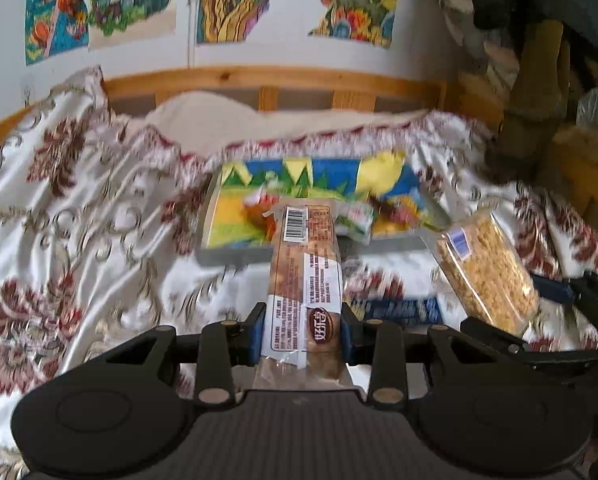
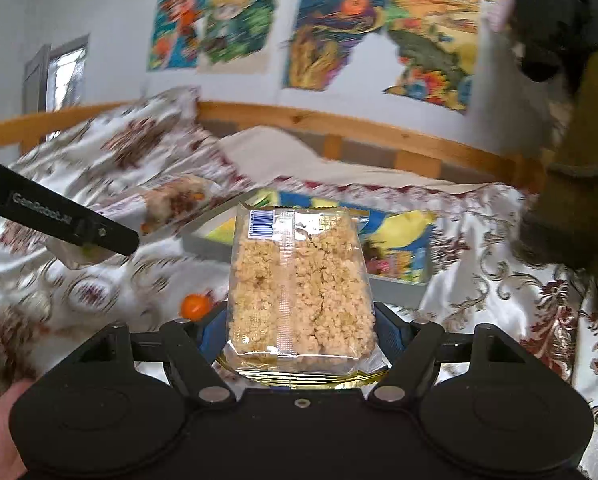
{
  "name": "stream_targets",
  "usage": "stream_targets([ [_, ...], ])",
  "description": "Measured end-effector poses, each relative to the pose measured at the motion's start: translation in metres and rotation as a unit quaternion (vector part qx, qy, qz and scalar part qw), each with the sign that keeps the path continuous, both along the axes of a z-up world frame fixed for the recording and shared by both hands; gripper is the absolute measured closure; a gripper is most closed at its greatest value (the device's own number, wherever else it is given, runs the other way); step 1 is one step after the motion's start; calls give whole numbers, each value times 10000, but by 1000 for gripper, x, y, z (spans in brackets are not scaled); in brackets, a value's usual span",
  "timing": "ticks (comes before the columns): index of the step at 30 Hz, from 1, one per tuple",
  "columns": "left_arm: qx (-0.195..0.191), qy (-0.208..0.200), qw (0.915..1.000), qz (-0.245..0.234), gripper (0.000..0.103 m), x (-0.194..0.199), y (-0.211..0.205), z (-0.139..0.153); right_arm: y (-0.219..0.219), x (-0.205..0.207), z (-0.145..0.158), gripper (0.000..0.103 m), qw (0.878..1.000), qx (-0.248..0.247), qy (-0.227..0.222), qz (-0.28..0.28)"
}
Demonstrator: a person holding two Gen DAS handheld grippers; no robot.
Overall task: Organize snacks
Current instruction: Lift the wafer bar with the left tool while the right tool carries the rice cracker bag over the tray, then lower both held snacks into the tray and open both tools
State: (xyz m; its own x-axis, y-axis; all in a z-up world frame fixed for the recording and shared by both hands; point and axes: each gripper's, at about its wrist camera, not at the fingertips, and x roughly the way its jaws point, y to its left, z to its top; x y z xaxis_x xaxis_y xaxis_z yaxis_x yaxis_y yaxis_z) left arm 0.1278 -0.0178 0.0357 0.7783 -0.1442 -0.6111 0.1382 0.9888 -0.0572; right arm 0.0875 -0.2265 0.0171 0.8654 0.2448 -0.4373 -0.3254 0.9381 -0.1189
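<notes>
Snacks are being carried toward the tray (image 1: 235, 254), so the step in hand is judged to be the delivery. A long wrapped cake bar (image 1: 305, 280) is pinched by the left tongs (image 1: 304, 334), and a clear packet of puffed-rice crackers (image 2: 299, 292) is clamped between the pads of the right tongs (image 2: 299, 336). Ahead of both tongs the colourful tray lies on the patterned bedspread (image 1: 79, 208), with a few small snacks already inside. An orange candy (image 2: 195, 306) is seen below the right tongs. Next, each packet would need lowering over the tray before release.
</notes>
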Motion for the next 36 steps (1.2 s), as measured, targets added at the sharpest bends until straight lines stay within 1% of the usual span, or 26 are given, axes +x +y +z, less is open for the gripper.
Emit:
stream_targets([
  [3,-31,-181,9997,-138,64,14,-11,9,-14,15,1,28,9996,199,9,-192],
  [6,-7,-432,9988,-213,64,30,-22,20,-29,33,0,28,9975,655,164,-215],
  [7,1,-498,9985,-225,64,36,-25,24,-32,39,0,28,9974,664,159,-239],
  [13,61,-753,9970,-152,64,66,-42,36,-41,79,2,28,9990,298,-207,-260],
  [18,130,-804,9966,-76,64,95,-54,36,-47,116,11,28,9977,344,-518,-252],
  [22,172,-803,9966,-1,64,123,-63,29,-49,139,11,28,9960,346,-799,-212],
  [26,153,-689,9975,58,64,152,-72,16,-52,158,3,28,9947,509,-892,-58],
  [27,170,-653,9977,61,64,158,-75,12,-52,163,-1,28,9946,491,-918,27],
  [29,175,-572,9982,54,64,169,-79,3,-50,174,-10,28,9945,303,-998,51],
  [30,167,-518,9985,53,64,175,-81,-1,-49,179,-13,28,9947,257,-1000,27],
  [34,195,-279,9993,174,64,197,-88,-22,-51,198,-28,28,9962,449,-750,-47],
  [36,302,-165,9991,255,64,204,-93,-33,-49,207,-37,28,9972,353,-641,-179],
])
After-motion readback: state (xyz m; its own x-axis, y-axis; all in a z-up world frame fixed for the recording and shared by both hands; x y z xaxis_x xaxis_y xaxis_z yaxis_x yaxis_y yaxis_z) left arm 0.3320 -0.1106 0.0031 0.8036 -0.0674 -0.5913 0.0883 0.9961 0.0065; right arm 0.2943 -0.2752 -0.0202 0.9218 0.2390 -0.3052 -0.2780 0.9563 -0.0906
